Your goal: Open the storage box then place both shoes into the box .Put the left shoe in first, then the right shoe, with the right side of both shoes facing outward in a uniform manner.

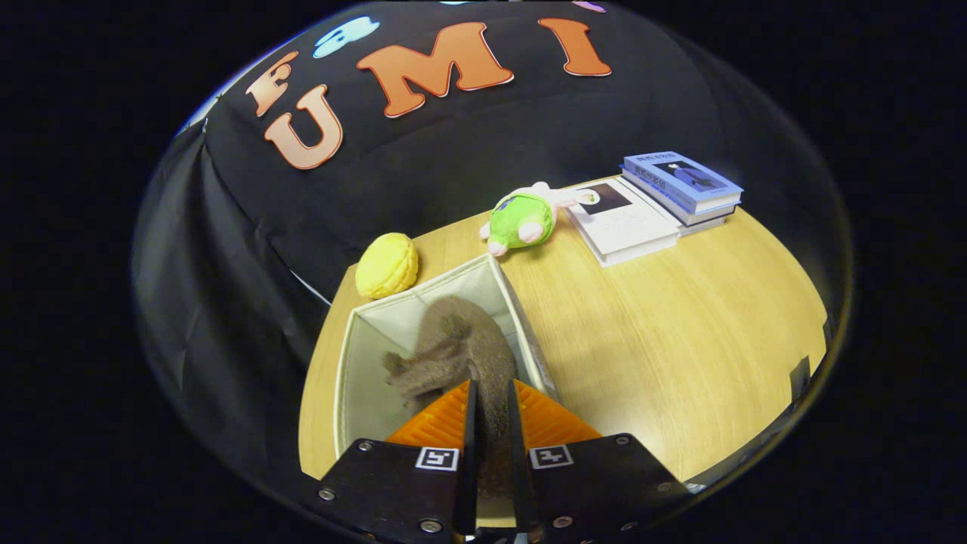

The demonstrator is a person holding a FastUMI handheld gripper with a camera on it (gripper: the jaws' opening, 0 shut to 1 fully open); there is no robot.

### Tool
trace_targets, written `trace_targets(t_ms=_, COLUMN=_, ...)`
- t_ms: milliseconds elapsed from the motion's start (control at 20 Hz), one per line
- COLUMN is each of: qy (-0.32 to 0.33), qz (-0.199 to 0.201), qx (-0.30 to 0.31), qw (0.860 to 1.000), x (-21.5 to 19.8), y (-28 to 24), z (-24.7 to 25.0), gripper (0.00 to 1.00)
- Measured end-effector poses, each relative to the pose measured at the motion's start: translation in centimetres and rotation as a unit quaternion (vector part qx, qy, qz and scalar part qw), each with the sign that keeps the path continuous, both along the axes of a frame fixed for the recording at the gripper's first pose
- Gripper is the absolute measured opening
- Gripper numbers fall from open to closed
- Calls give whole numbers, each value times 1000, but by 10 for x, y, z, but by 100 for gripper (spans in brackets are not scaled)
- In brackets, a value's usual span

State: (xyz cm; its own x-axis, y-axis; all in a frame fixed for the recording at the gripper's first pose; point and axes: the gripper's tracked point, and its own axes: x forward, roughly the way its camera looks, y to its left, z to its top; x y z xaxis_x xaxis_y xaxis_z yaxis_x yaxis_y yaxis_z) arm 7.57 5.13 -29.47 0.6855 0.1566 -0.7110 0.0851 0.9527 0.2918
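The table (680, 340) is pale wood, backed by the black cloth wall of the booth; going left to right across it, the yellow plush toy (387, 264) comes first, a rounded ridged thing lying at about eleven o'clock from the fingers, just beyond the far left corner of the storage box (363, 370); the box is open, light fabric walls standing upright, its mouth facing up, and it sits directly ahead of the fingers at twelve o'clock; inside it lies a grey-brown fuzzy shoe (461, 355), its far end reaching toward the box's back wall and its near end running back between the fingers; the gripper (491, 408) is clamped on that shoe, both fingers pressing a narrow strip of its fuzzy edge with only a thin gap between them; whether the shoe rests on the box floor or hangs from the grip I cannot tell; beyond the box's far right corner, at about one o'clock, lies a green and pink plush toy (523, 219); just beside it, at about two o'clock, a white book (627, 227) lies flat; touching it on the right is a short stack of blue books (684, 189), near the table's far edge.
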Motion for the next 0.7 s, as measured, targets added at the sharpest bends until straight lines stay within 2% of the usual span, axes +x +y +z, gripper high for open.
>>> trace_targets(t_ms=50, qy=-8, qz=-2, qx=3, qw=1000, x=3, y=1, z=5, gripper=23)
trace_targets(t_ms=200, qy=-28, qz=9, qx=-18, qw=999, x=10, y=-3, z=18, gripper=68)
trace_targets(t_ms=300, qy=-44, qz=14, qx=-29, qw=998, x=14, y=-5, z=29, gripper=90)
trace_targets(t_ms=400, qy=-54, qz=16, qx=-35, qw=998, x=19, y=-7, z=40, gripper=98)
trace_targets(t_ms=700, qy=-110, qz=3, qx=-64, qw=992, x=34, y=-35, z=101, gripper=98)
